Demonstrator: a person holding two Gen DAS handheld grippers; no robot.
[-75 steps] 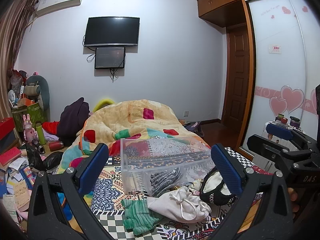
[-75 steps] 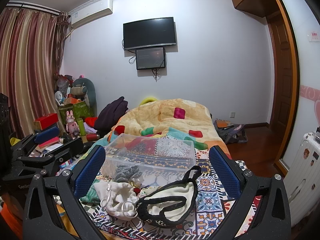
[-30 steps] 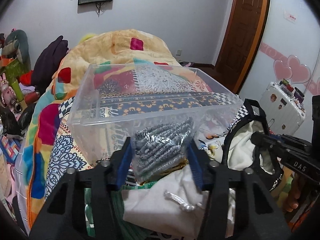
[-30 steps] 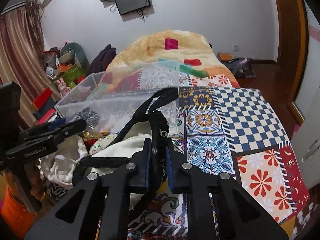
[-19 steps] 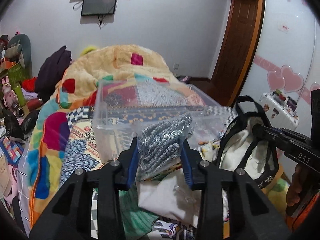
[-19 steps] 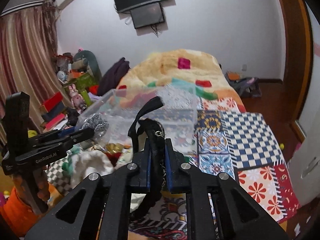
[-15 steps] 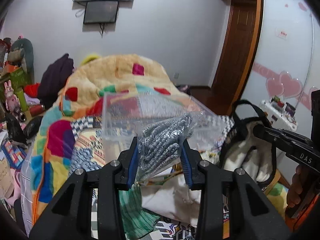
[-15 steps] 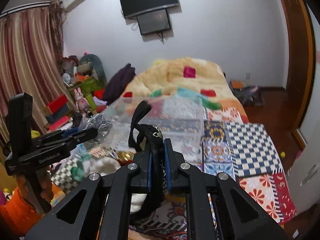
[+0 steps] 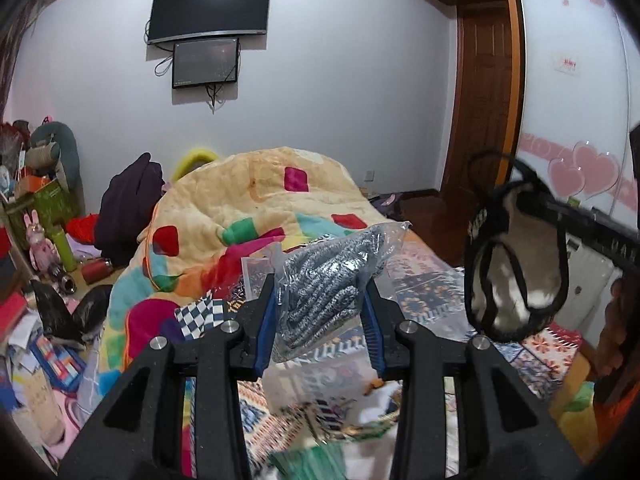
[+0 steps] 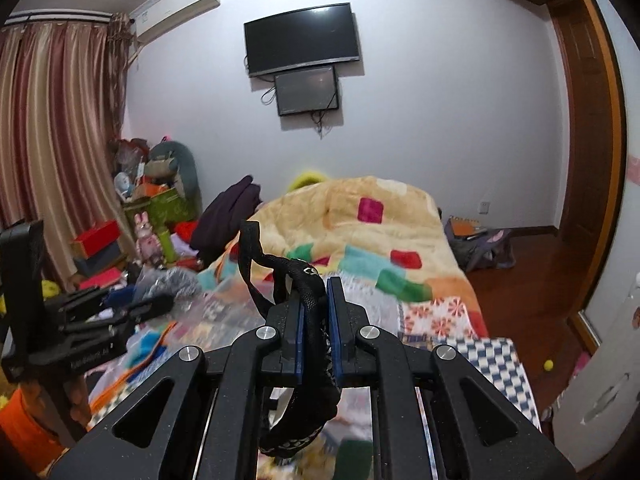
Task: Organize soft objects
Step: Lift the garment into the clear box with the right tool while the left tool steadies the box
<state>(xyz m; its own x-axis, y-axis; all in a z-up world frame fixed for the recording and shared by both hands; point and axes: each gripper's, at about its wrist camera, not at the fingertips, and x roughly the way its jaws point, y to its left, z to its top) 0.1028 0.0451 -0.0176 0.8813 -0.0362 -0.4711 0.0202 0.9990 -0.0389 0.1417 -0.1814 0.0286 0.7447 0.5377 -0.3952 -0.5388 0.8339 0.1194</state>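
My left gripper (image 9: 322, 300) is shut on a clear bag of grey knitted fabric (image 9: 332, 280) and holds it up above the bed. My right gripper (image 10: 314, 300) is shut on the black strap (image 10: 308, 280) of a black and cream bag; in the left wrist view that bag (image 9: 516, 272) hangs in the air at the right. The left gripper and its grey bag (image 10: 168, 284) show at the left of the right wrist view. The clear plastic bin (image 9: 304, 360) lies below the left gripper, blurred.
A yellow patchwork quilt (image 9: 260, 200) covers the far bed. Green and white cloths (image 9: 340, 448) lie on the patterned sheet (image 9: 416, 292) below. Clutter and toys (image 9: 40, 240) crowd the left floor. A white suitcase (image 10: 600, 380) stands at the right.
Both grippers closed on their items and lifted them. The grey fabric bag and the black bag now hang well above the bed and bin.
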